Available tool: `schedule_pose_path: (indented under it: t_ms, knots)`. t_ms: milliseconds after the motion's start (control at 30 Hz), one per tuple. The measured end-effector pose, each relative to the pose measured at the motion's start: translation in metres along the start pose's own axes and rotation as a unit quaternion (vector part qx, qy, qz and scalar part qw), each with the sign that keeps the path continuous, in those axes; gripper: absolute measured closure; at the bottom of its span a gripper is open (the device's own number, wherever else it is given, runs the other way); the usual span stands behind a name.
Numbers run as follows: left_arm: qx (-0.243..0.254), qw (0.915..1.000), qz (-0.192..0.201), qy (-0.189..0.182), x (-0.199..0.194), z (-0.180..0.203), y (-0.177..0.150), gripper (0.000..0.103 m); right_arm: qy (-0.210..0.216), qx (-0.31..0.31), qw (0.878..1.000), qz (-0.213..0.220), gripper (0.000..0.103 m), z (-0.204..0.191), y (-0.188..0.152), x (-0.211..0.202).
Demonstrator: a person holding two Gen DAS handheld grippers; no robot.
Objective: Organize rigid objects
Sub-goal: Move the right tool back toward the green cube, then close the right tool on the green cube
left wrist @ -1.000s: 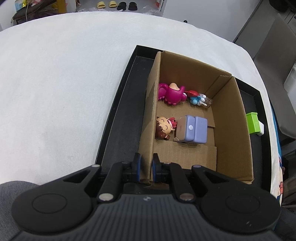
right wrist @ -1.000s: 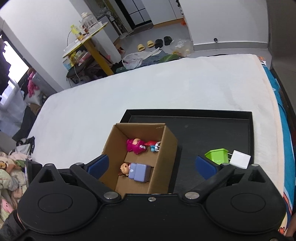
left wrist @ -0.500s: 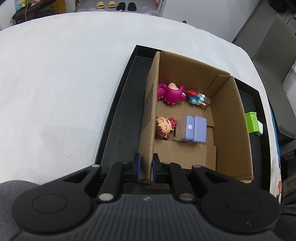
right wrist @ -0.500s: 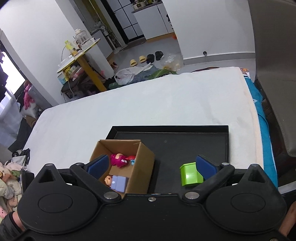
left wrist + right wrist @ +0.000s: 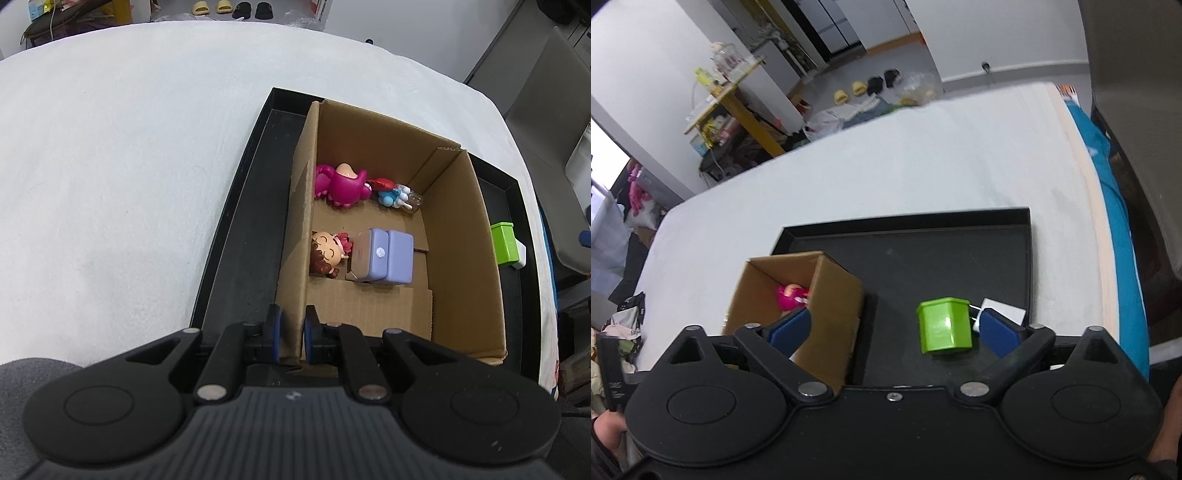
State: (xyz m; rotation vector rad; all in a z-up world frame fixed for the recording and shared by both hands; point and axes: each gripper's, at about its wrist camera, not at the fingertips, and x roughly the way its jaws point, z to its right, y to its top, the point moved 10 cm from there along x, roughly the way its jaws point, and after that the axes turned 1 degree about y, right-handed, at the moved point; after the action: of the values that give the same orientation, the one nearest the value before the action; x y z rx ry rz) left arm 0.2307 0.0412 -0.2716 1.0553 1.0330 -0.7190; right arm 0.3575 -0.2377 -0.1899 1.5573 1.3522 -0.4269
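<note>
An open cardboard box stands in a black tray on a white table. Inside lie a magenta figure, a small blue and red toy, a doll with brown hair and a lilac case. My left gripper is shut on the box's near left wall. My right gripper is open above the tray, with a green box between its fingers and a white charger just behind the right finger. The green box also shows in the left wrist view.
The tray's right half is bare black floor. The white table spreads left and behind. A grey chair stands past the right edge. Slippers and clutter lie on the floor beyond.
My right gripper has come down and toward the green box, which now sits between its open fingers. The left gripper still holds the box wall, unmoved.
</note>
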Motion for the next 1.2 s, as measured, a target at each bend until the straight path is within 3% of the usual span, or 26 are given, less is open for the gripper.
schedule_pose_path:
  t_ms: [200, 433, 700, 1200]
  knots:
    - [0.003, 1.0000, -0.002, 0.004, 0.000, 0.001, 0.001, 0.092, -0.016, 0.018, 0.999, -0.028, 0.017, 0.013, -0.008, 0.026]
    - [0.003, 1.0000, -0.003, 0.004, 0.000, 0.001, 0.001, 0.092, -0.022, 0.034, 0.998, -0.057, 0.037, 0.026, -0.016, 0.052]
    - [0.003, 1.0000, -0.005, 0.003, -0.001, 0.001, 0.000, 0.092, -0.021, 0.052, 0.995, -0.081, 0.044, 0.038, -0.027, 0.078]
    - [0.002, 1.0000, -0.006, 0.001, -0.001, 0.000, -0.001, 0.092, -0.043, 0.051, 0.993, -0.097, 0.048, 0.048, -0.037, 0.106]
